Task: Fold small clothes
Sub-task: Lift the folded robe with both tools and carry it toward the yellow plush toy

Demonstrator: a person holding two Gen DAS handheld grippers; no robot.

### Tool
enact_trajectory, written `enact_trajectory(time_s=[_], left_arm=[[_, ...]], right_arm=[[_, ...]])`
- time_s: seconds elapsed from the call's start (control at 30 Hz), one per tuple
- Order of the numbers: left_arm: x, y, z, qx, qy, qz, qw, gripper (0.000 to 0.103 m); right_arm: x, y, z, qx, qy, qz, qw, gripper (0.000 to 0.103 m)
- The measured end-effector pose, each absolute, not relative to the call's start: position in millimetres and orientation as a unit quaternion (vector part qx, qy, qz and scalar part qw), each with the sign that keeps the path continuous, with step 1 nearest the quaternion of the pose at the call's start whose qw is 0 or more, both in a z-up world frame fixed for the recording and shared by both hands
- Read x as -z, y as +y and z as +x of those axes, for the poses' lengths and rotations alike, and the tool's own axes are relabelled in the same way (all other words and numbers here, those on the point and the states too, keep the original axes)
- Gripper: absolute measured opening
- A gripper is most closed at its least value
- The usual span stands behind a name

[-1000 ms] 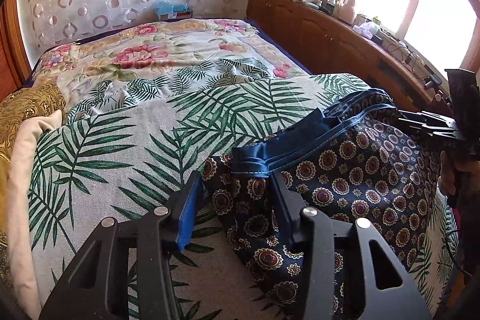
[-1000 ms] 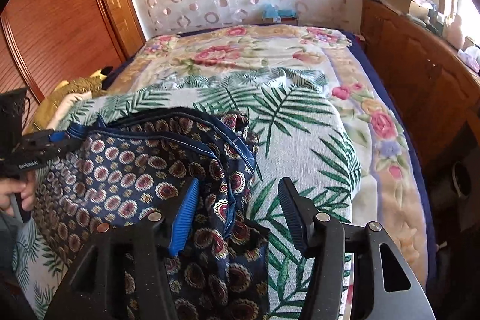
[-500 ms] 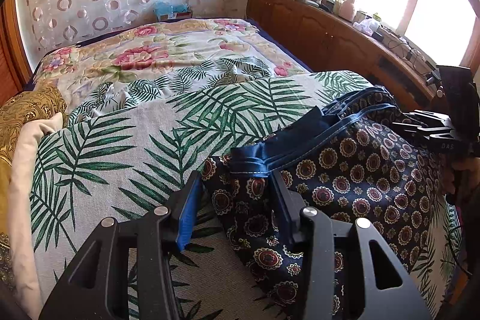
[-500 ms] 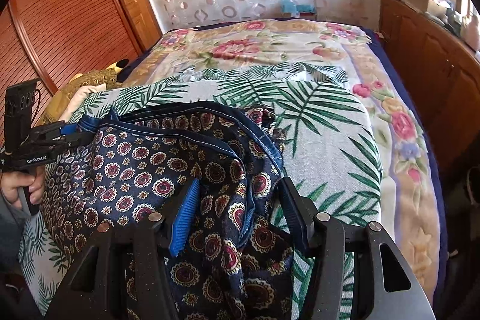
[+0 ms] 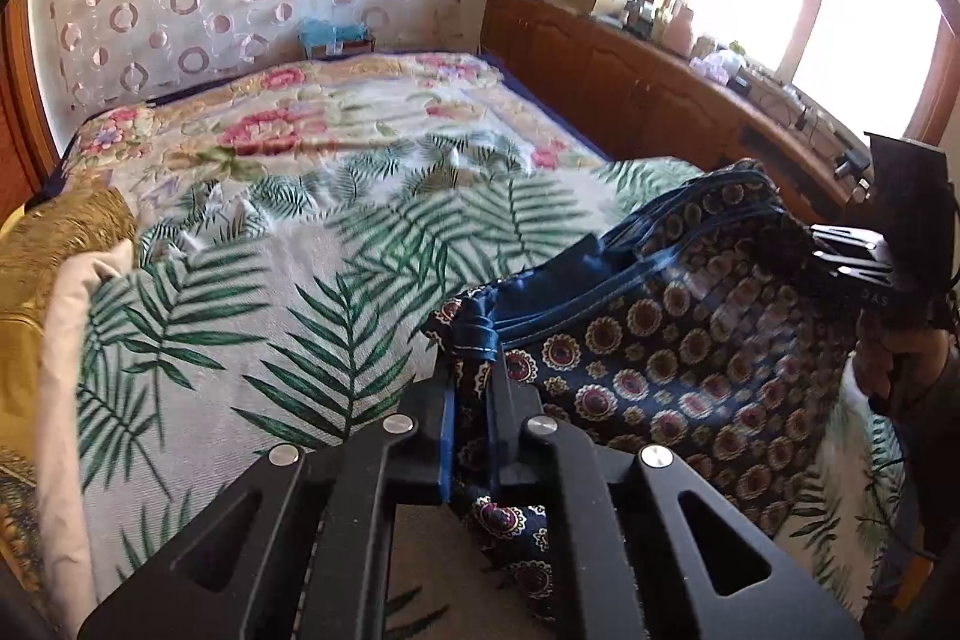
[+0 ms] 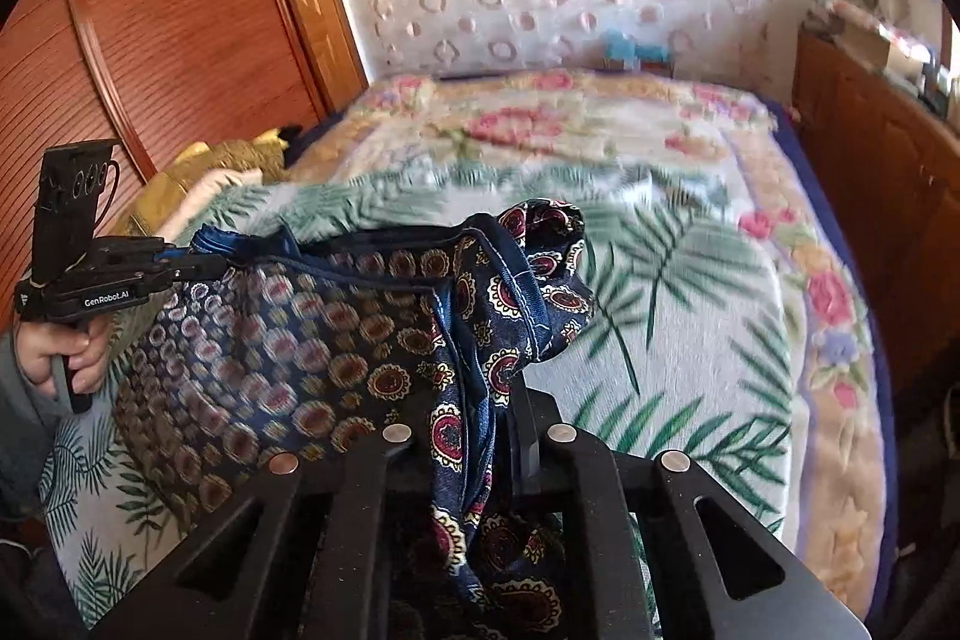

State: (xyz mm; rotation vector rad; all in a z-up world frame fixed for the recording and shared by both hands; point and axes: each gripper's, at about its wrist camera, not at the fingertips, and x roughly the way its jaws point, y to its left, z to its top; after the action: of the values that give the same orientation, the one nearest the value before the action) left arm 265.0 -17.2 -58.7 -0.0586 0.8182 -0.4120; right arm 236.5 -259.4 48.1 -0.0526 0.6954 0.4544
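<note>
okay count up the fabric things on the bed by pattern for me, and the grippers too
Navy medallion-print garment: 1
Palm-leaf spread: 1
Floral cover: 1
Gold cloth: 1
Cream cloth: 1
Grippers, left gripper and right gripper, each shut on the garment: 2
Total: 7

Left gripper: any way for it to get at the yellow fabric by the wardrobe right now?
Probably not as is. The left gripper has just closed on the navy patterned garment, so its jaws are occupied. The yellow fabric lies uncovered at the bed's edge; releasing first would free it.
</note>
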Motion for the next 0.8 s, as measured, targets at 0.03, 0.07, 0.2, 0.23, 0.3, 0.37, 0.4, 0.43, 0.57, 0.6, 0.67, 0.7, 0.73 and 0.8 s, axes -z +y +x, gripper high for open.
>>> enact_trajectory(time_s=[0.03, 0.07, 0.2, 0.23, 0.3, 0.37, 0.4, 0.43, 0.57, 0.6, 0.67, 0.7, 0.73, 0.8], left_arm=[[51.1, -13.2, 259.9, 0.2, 0.385, -0.034, 0.9, 0.008], [43.8, -10.2, 253.7, 0.201, 0.376, -0.037, 0.904, 0.008], [14.7, 11.8, 229.6, 0.192, 0.336, -0.051, 0.921, 0.007], [9.0, 19.2, 224.1, 0.187, 0.328, -0.054, 0.925, 0.007], [-0.7, 31.5, 214.9, 0.172, 0.313, -0.053, 0.933, 0.007], [-9.5, 45.3, 206.6, 0.154, 0.301, -0.054, 0.94, 0.007], [-13.7, 55.1, 202.6, 0.144, 0.295, -0.055, 0.943, 0.007], [-17.5, 64.0, 197.7, 0.135, 0.289, -0.058, 0.946, 0.007], [-32.4, 106.2, 179.1, 0.094, 0.264, -0.065, 0.958, 0.007], [-34.8, 116.9, 174.7, 0.083, 0.258, -0.068, 0.96, 0.007], [-38.0, 135.6, 168.5, 0.064, 0.249, -0.076, 0.963, 0.007], [-39.7, 147.9, 164.5, 0.053, 0.244, -0.081, 0.965, 0.007], [-40.7, 159.1, 160.7, 0.042, 0.24, -0.086, 0.966, 0.007], [-41.8, 178.4, 154.4, 0.024, 0.231, -0.096, 0.968, 0.007]], right_arm=[[-53.5, -258.6, 233.4, -0.222, 0.329, -0.025, 0.918, 0.012], [-60.6, -256.6, 229.8, -0.225, 0.318, -0.025, 0.921, 0.012], [-84.6, -240.9, 219.8, -0.238, 0.284, -0.037, 0.928, 0.012], [-90.1, -235.5, 217.9, -0.244, 0.275, -0.041, 0.929, 0.012], [-100.7, -222.7, 214.6, -0.255, 0.256, -0.052, 0.931, 0.011], [-110.5, -208.3, 213.8, -0.272, 0.242, -0.06, 0.93, 0.011], [-115.4, -200.5, 214.3, -0.278, 0.235, -0.064, 0.929, 0.011], [-120.6, -190.9, 216.1, -0.288, 0.231, -0.069, 0.927, 0.011], [-136.2, -149.0, 226.6, -0.319, 0.215, -0.096, 0.918, 0.011], [-140.0, -138.5, 231.0, -0.325, 0.212, -0.103, 0.916, 0.011], [-150.9, -111.9, 239.4, -0.339, 0.203, -0.129, 0.909, 0.011], [-154.1, -104.1, 244.4, -0.343, 0.2, -0.139, 0.907, 0.011], [-160.8, -91.7, 249.4, -0.35, 0.196, -0.151, 0.904, 0.011], [-173.0, -70.3, 260.8, -0.359, 0.187, -0.172, 0.898, 0.011]])
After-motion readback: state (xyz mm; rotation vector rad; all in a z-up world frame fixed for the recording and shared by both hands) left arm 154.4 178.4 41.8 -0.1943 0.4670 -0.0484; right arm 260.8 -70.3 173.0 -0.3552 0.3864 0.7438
